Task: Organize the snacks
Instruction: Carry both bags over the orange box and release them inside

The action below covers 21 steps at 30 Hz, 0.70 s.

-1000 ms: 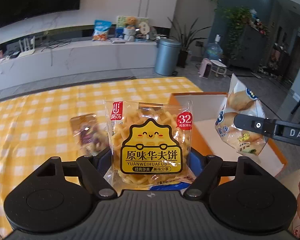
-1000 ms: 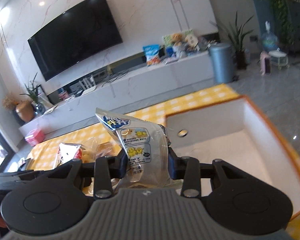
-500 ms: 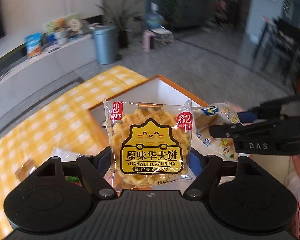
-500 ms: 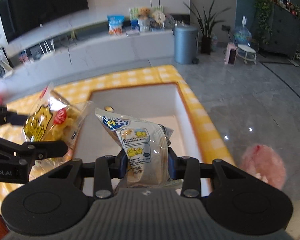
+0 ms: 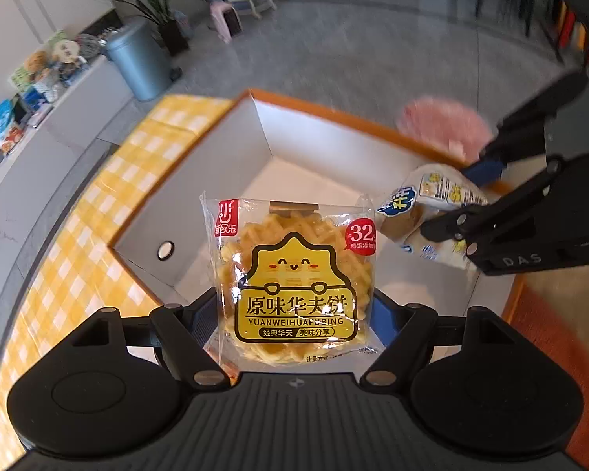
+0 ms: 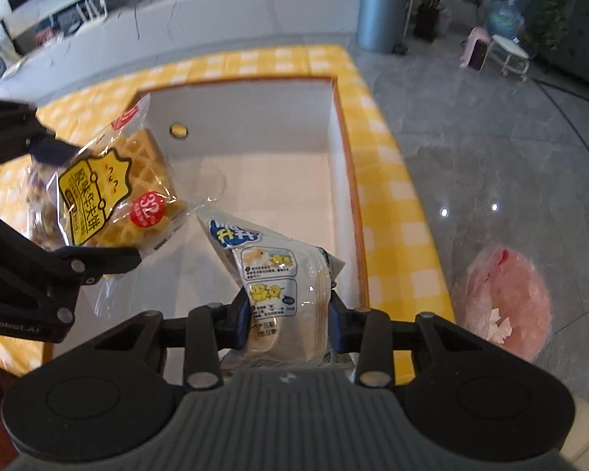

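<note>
A waffle packet (image 5: pixel 294 274) is pinched across its width by the left gripper (image 5: pixel 294 314), and a white pastry packet (image 6: pixel 282 298) is pinched between the fingers of the right gripper (image 6: pixel 288 316) — both are held over the open orange-rimmed box (image 6: pixel 341 149) on the yellow checked counter (image 6: pixel 396 180). The two packets hang close together, so a collision between them is judged likely. If either is released while tilted, it could be caught on the box wall or dropped outside — onto the floor.
</note>
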Each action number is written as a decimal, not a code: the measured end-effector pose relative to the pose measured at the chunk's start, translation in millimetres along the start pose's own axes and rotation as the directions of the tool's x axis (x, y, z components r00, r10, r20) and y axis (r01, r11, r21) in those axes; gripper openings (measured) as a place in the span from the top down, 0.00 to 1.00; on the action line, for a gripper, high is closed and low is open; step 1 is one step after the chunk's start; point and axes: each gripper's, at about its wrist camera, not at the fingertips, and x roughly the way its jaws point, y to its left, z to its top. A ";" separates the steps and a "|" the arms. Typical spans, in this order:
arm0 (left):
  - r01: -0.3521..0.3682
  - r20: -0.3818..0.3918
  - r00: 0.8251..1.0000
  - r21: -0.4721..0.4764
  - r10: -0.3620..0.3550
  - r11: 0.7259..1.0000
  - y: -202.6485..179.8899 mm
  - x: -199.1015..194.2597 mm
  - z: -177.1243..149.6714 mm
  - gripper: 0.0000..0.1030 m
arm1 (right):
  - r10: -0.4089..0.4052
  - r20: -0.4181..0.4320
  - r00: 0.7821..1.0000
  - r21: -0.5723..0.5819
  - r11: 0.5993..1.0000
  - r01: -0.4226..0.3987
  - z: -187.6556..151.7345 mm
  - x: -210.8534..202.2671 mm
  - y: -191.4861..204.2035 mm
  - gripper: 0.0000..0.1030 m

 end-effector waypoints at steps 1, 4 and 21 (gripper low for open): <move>-0.003 -0.016 1.000 0.017 0.003 1.000 -2.1 3.6 -0.6 0.14 | 0.001 -0.022 1.000 -0.012 1.000 -0.002 0.0 3.6 2.2 0.65; -0.015 -0.062 0.998 0.071 0.020 0.997 -7.4 14.9 -2.4 0.14 | -0.003 -0.077 0.997 -0.055 0.999 -0.001 1.4 15.1 6.2 0.65; 0.023 -0.193 0.981 0.218 0.020 0.976 -23.9 46.6 -11.6 0.08 | -0.047 -0.182 0.982 -0.276 0.961 -0.006 2.0 34.3 43.5 0.61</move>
